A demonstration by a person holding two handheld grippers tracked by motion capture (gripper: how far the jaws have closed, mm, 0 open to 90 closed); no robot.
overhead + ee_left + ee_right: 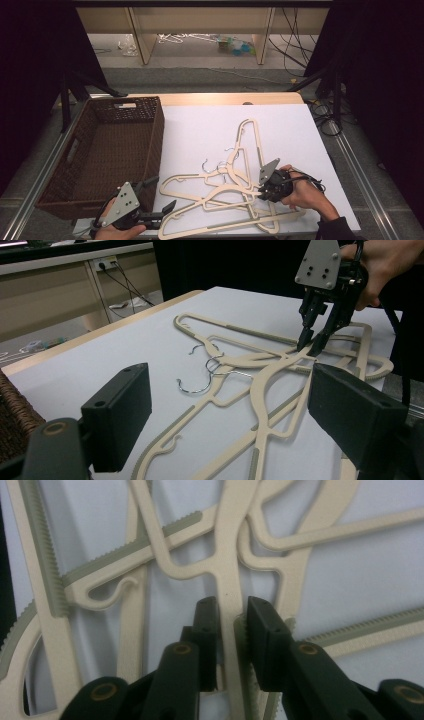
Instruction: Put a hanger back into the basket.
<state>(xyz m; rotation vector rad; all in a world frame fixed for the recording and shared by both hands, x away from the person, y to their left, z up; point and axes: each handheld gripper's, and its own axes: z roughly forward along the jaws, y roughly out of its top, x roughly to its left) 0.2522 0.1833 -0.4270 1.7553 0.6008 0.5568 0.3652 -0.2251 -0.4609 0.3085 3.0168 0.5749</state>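
While the right claw [231, 611] clamps one bar of a beige hanger [235, 187] in the tangled pile right of the wicker basket [80, 165], the left claw [225, 405] stands wide, empty. Judged light, stiff, snag-prone; grip a bar. Its long axis runs away from the basket, metal hook [196, 386] pointing toward the tabletop's [200, 130] far edge.

Cream hangers [227, 192] with chrome hooks lie flat, tangled in a heap; one thin arm [231, 630] runs straight between my right fingers [265, 630].
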